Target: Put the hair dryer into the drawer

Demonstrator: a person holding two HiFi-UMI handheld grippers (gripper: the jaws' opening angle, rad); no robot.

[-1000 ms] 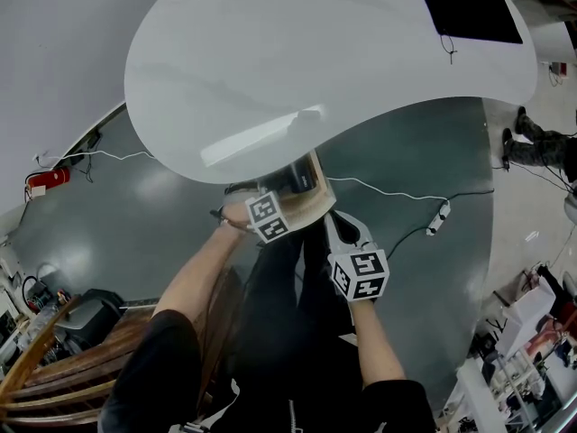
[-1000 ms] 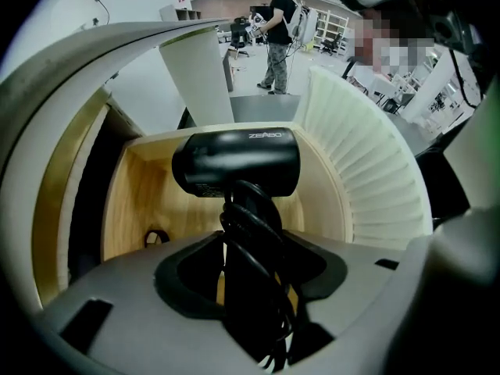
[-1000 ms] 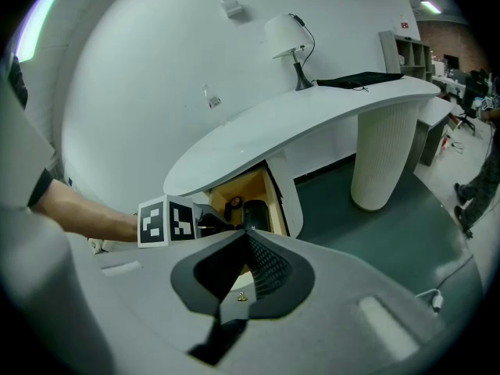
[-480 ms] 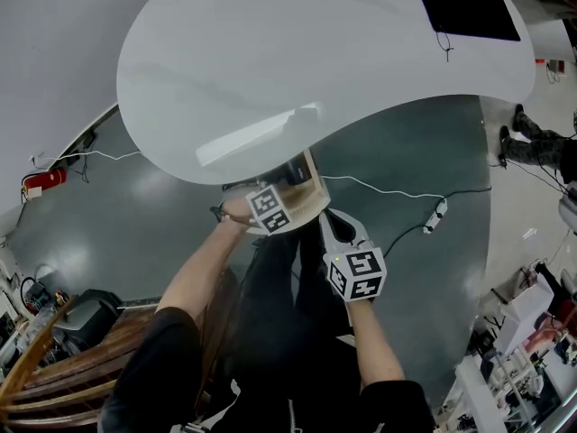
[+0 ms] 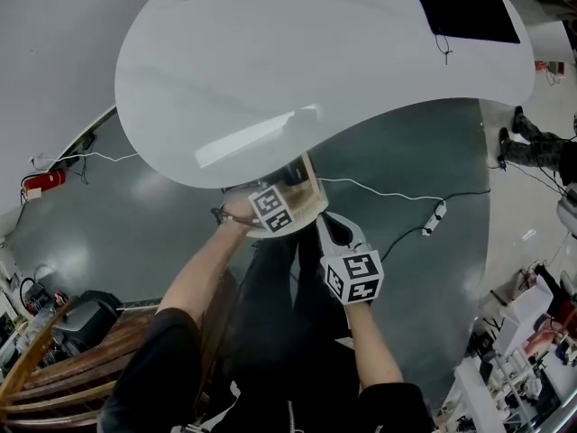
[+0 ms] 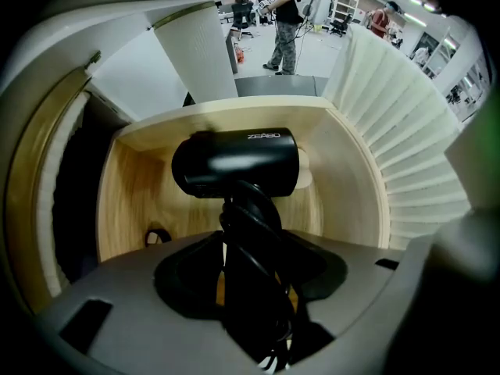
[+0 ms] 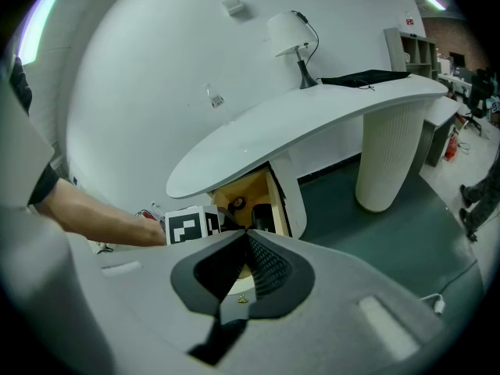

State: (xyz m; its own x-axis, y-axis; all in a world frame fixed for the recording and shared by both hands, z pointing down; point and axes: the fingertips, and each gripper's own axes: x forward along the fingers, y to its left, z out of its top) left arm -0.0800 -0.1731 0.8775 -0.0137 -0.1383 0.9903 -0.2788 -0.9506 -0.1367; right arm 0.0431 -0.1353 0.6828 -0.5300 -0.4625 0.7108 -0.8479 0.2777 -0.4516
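Advanced left tool (image 6: 251, 283), glossy dryer (image 6: 234, 162) (wooden drawer (image 6: 348, 182))

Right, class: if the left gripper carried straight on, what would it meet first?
The hair dryer held in the left gripper would likely touch the drawer's wooden inside first; depth is unclear.

The hair dryer (image 6: 234, 162) carries small white brand lettering on its black barrel, seemingly reading "ZEABO".
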